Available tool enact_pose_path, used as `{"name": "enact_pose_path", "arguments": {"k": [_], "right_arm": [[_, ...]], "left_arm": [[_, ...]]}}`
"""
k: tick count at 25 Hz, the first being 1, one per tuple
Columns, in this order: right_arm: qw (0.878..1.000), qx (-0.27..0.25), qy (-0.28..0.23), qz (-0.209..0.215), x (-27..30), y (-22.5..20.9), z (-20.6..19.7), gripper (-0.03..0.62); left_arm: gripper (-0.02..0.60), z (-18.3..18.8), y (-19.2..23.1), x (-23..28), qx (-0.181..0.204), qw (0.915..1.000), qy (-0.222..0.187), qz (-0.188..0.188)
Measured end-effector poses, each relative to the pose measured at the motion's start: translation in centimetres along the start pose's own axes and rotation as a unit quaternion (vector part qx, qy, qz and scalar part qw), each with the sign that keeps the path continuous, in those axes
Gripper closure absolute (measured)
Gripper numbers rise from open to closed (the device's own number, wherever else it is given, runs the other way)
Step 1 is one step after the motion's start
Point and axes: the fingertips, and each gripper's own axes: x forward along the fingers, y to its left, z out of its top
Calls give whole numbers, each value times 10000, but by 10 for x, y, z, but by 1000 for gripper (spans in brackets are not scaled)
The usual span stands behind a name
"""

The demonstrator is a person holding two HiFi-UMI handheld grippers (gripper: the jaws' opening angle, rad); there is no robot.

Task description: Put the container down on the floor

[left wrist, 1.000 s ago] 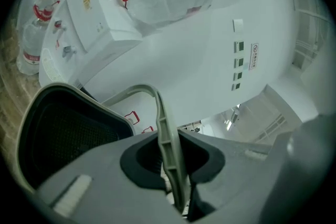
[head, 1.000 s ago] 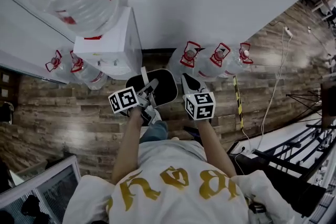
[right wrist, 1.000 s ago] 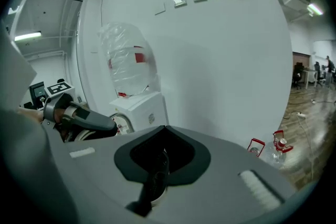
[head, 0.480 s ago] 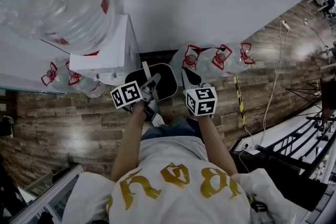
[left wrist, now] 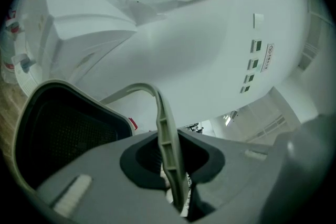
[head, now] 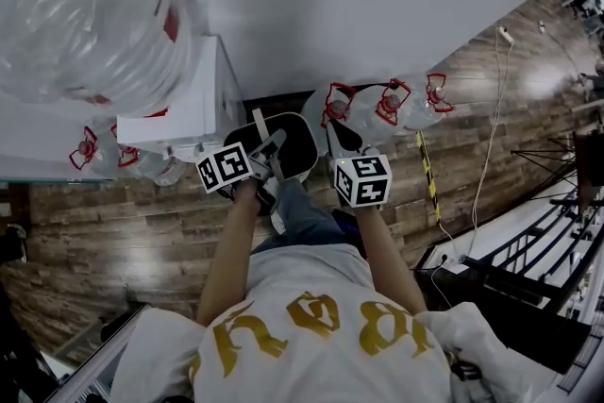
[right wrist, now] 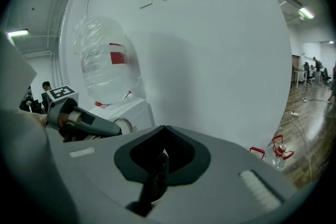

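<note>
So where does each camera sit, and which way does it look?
Head view: on the person's head, looking steeply down; shows both arms, left gripper, right gripper, black container.
Left gripper view: rides the left gripper, looking along jaws shut on the container's handle.
Right gripper view: rides the right gripper, facing the wall; left gripper shows.
Shared: all three see the water dispenser.

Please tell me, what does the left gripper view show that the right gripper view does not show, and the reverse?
Only the left gripper view: the black inside of the container and its pale handle, on which the left gripper is shut.
Only the right gripper view: a dark edge, apparently the container's rim, in the shut right gripper; the left gripper's marker cube; ceiling lights.
Both: the white wall, its switch panels, and the water bottle on the dispenser.
</note>
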Motion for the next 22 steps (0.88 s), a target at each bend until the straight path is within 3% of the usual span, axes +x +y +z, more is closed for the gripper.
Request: {"name": "enact_pose_path", "arguments": {"k": [11, 22], "right_arm": [[9997, 59, 188, 148, 27, -11, -13, 566], [9981, 50, 552, 251, 52, -23, -35, 566]], "left_arm": [[531, 10, 14, 16, -36, 9998, -61, 159], [532, 18, 55, 31, -220, 9988, -78, 429]]}}
